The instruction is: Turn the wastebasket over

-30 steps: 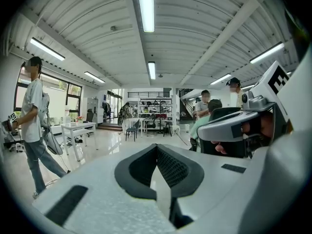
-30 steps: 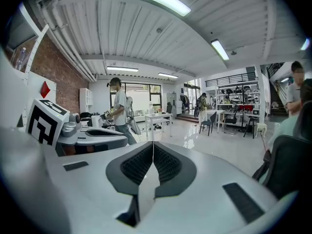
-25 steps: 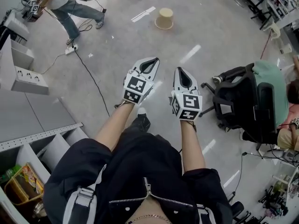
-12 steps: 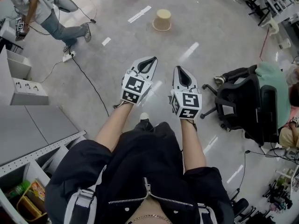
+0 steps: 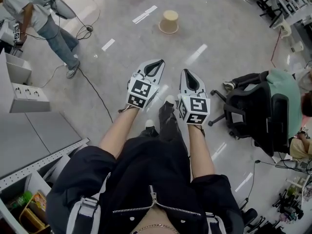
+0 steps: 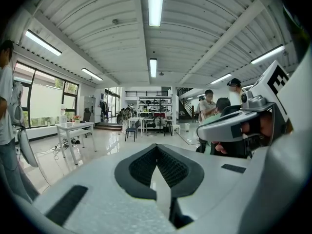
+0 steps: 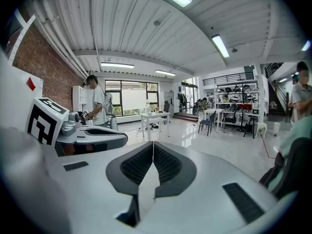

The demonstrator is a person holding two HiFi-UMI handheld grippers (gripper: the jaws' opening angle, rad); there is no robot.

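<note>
Currently on view:

- Left gripper (image 5: 157, 65): jaws closed together with nothing between them, pointing forward over the floor (image 5: 224, 38) ahead of the wearer's legs.
- Right gripper (image 5: 188, 76): just beside the left, jaws likewise pressed together and empty. Each gripper's own view shows the pads meeting tip to tip.
- Wastebasket (image 5: 170, 21): tan, standing alone on the floor well ahead of both grippers, wider end down and narrower end up, touched by neither.
- Office chair (image 5: 253, 113): black, with green cloth over its back, at the right.
- Person (image 5: 41, 18): standing far left, near a black cable (image 5: 95, 89) trailing across the floor.
- Grey cabinet (image 5: 34, 130): lower left.
</note>
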